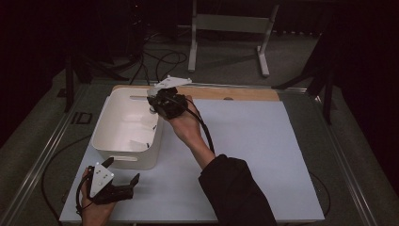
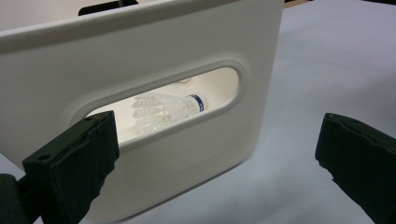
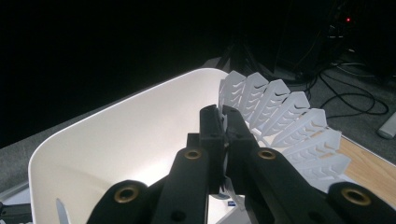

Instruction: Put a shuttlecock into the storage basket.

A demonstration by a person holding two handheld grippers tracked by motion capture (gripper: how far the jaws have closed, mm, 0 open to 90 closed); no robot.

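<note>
A white plastic bin [image 1: 102, 123] stands on the left part of the table. My right gripper [image 1: 157, 104] hangs over its far right corner, shut on the skirt of a white plastic shuttlecock [image 3: 285, 119], which fans out behind the black jaws above the bin [image 3: 107, 140]. My left gripper [image 1: 122, 170] rests near the table's front left corner, just in front of the bin, and stands open with nothing between its jaws. Through the handle slot of the bin's wall [image 2: 196, 154], the left gripper [image 2: 215, 163] view shows another shuttlecock [image 2: 163, 109] with a blue band lying inside.
A pale blue mat [image 1: 244, 141] covers the table to the right of the bin. A wooden board [image 1: 235, 93] lies along the far edge. Beyond it are a white stand [image 1: 226, 23] and cables [image 1: 160, 59] on the dark floor.
</note>
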